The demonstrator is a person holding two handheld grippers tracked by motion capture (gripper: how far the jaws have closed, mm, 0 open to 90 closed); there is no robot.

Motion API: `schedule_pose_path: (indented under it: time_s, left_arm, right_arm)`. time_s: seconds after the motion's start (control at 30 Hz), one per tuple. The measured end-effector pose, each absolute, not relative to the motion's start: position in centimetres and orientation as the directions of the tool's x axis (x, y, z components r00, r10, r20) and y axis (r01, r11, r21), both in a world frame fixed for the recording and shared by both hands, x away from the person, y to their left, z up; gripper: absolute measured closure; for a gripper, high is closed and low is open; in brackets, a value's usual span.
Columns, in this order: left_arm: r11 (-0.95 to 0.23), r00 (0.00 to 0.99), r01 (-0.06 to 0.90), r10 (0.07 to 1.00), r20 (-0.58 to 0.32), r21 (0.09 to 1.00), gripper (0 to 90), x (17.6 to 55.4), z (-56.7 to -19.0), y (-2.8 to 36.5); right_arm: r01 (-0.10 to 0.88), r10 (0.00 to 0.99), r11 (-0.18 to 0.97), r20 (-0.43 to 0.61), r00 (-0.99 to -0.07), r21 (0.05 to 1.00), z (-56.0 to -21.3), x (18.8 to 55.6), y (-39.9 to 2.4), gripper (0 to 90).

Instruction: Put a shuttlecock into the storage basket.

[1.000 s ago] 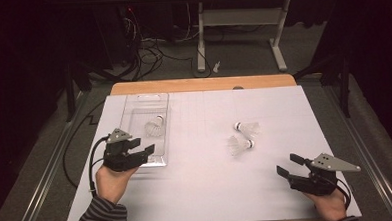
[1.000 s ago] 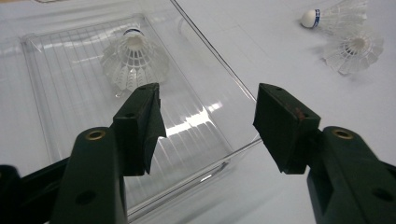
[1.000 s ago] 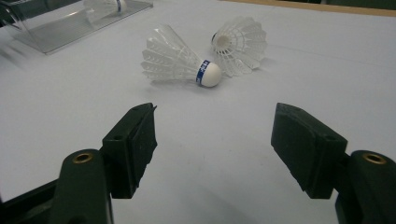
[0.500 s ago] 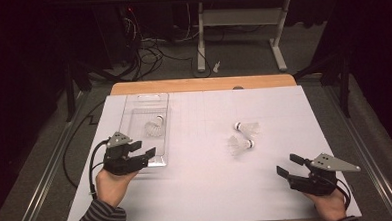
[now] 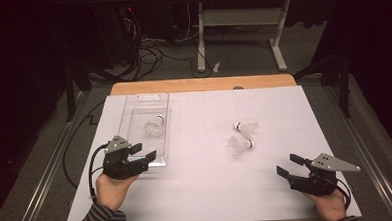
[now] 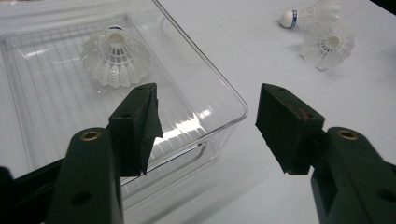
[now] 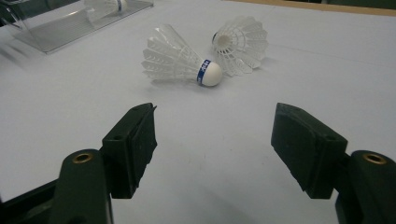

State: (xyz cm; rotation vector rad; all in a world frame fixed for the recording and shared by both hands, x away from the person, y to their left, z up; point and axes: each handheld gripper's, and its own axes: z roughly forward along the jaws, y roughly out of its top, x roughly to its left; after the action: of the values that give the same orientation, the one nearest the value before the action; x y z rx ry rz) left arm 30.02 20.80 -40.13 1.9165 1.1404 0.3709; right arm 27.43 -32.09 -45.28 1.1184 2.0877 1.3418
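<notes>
A clear plastic tray (image 5: 128, 106) lies at the left of the white table sheet with one white shuttlecock (image 5: 154, 126) in it. Two more shuttlecocks (image 5: 247, 127) (image 5: 239, 145) lie right of centre. My left gripper (image 5: 144, 151) hovers at the tray's near right corner, open; its jaws have just been opening a little wider, with nothing pressed between them. In the left gripper view the gripper (image 6: 208, 105) straddles the tray's corner (image 6: 224, 93), with the shuttlecock (image 6: 114, 56) beyond. My right gripper (image 5: 288, 165) rests open near the front right, pointing at the two shuttlecocks (image 7: 180, 60) (image 7: 240, 44).
The white sheet (image 5: 207, 190) covers most of the wooden table, whose far edge (image 5: 203, 84) shows. Beyond lie a dark floor, cables and a white desk frame (image 5: 240, 18). A cable (image 5: 92, 170) trails from the left gripper.
My left gripper has drawn back a little toward the near edge, away from the tray. The right gripper has stayed put.
</notes>
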Motion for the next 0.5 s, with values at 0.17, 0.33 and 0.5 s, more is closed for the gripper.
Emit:
schedule_pose_path:
  time_s: [0.17,0.33,0.5]
  left_arm:
    - [-0.206,0.538,0.571,0.825,-0.173,0.795,39.1,29.64,-40.35,20.97]
    - [-0.193,0.54,0.566,0.822,-0.184,0.801,39.0,29.29,-40.75,21.01]
    - [-0.191,0.541,0.56,0.821,-0.182,0.806,39.0,29.0,-41.03,21.11]
  right_arm:
    - [0.401,0.803,0.213,0.074,-0.591,0.891,-45.28,27.43,-32.08,31.3]
    - [0.403,0.805,0.208,0.078,-0.588,0.891,-45.29,27.47,-32.13,31.3]
    - [0.403,0.805,0.209,0.077,-0.588,0.891,-45.29,27.52,-32.1,31.3]
